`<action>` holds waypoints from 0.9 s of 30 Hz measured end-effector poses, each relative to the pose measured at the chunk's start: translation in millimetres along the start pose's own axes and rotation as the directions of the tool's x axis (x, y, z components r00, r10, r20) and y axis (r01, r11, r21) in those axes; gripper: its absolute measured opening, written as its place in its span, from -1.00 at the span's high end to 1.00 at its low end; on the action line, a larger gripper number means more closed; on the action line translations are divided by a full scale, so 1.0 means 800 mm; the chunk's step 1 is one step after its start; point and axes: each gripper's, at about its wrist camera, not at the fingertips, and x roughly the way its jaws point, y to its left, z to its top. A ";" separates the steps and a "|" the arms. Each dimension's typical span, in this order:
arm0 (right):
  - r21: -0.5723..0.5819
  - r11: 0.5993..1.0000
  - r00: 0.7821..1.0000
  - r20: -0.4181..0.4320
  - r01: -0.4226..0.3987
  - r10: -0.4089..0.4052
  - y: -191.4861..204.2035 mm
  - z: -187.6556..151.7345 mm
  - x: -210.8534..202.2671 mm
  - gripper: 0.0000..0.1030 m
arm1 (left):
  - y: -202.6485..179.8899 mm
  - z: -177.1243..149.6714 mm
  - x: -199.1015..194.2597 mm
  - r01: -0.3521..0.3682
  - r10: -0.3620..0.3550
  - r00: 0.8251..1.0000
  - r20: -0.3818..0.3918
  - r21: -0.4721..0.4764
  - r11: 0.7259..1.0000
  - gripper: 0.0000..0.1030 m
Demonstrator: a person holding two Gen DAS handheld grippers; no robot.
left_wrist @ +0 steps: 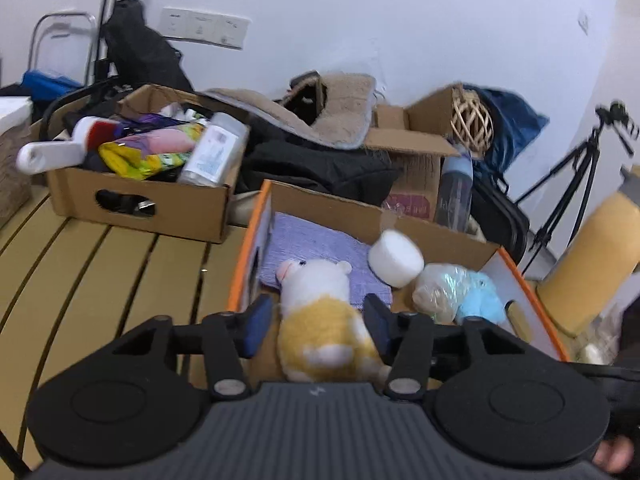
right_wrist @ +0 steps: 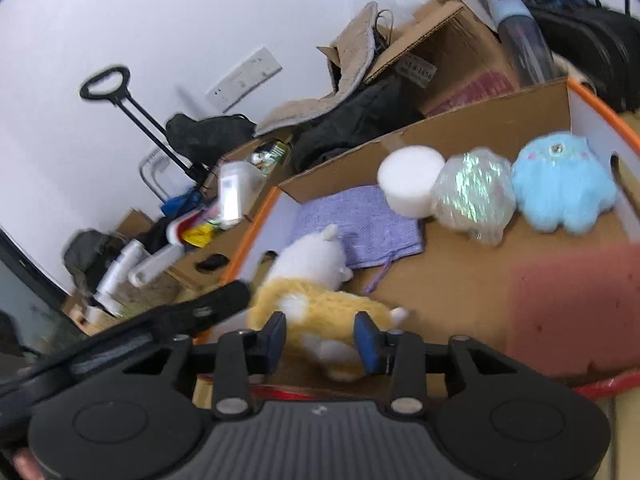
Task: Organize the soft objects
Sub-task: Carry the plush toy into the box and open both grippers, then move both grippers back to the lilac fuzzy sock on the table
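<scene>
A white and yellow plush dog (left_wrist: 320, 312) lies in the orange-edged cardboard box (left_wrist: 256, 236), on its near left floor. My left gripper (left_wrist: 316, 328) is open, its blue pads on either side of the dog without pressing it. My right gripper (right_wrist: 320, 340) is open too, just above the dog's yellow back (right_wrist: 316, 300); the left gripper's arm (right_wrist: 168, 320) reaches in from the left. Also in the box (right_wrist: 472, 136) lie a purple cloth (right_wrist: 352, 224), a white foam roll (right_wrist: 412, 184), a shiny wrapped ball (right_wrist: 472, 196), a blue plush (right_wrist: 560, 184) and a pink sponge (right_wrist: 572, 308).
A second cardboard box (left_wrist: 132, 196) full of bottles and packets stands at the left on the slatted wooden floor (left_wrist: 100, 276). Clothes, a fleece mat and more boxes (left_wrist: 412, 148) pile up against the wall. A tripod (left_wrist: 568, 184) stands at the right.
</scene>
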 end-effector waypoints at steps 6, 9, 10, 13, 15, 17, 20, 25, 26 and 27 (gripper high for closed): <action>-0.147 0.985 0.995 0.043 0.094 -0.088 0.018 -0.001 -0.033 0.07 | -0.008 -0.017 -0.093 -0.072 0.067 0.993 0.093 0.048 0.996 -0.23; -0.203 0.976 0.991 0.125 0.079 -0.055 0.029 -0.007 -0.089 -0.10 | -0.020 -0.046 -0.162 -0.062 0.055 0.991 0.123 0.051 0.997 -0.39; -0.226 0.971 0.987 0.152 0.080 -0.045 0.033 -0.013 -0.110 -0.13 | -0.024 -0.058 -0.186 -0.062 0.053 0.990 0.130 0.065 0.996 -0.41; -0.308 0.944 0.969 0.244 0.120 -0.044 0.047 -0.049 -0.177 -0.20 | -0.041 -0.100 -0.250 -0.098 0.068 0.980 0.186 0.157 0.983 -0.57; -0.317 0.938 0.958 0.282 0.141 -0.049 0.055 -0.076 -0.218 -0.23 | -0.056 -0.130 -0.287 -0.153 0.097 0.966 0.241 0.229 0.961 -0.65; -0.322 0.937 0.954 0.298 0.136 -0.036 0.062 -0.103 -0.255 -0.34 | -0.067 -0.156 -0.317 -0.181 0.109 0.957 0.267 0.262 0.948 -0.71; -0.340 0.928 0.942 0.335 0.155 -0.035 0.074 -0.139 -0.302 -0.43 | -0.080 -0.185 -0.354 -0.168 0.088 0.955 0.282 0.273 0.947 -0.83; -0.319 0.937 0.925 0.379 0.144 -0.013 0.080 -0.205 -0.378 -0.51 | -0.094 -0.231 -0.416 -0.154 0.069 0.944 0.323 0.248 0.956 -0.96; -0.322 0.935 0.923 0.384 0.149 -0.015 0.081 -0.222 -0.390 -0.55 | -0.095 -0.242 -0.427 -0.145 0.060 0.944 0.326 0.246 0.958 -0.96; -0.326 0.932 0.919 0.393 0.159 -0.019 0.081 -0.239 -0.401 -0.55 | -0.096 -0.252 -0.436 -0.141 0.056 0.943 0.328 0.244 0.959 -0.96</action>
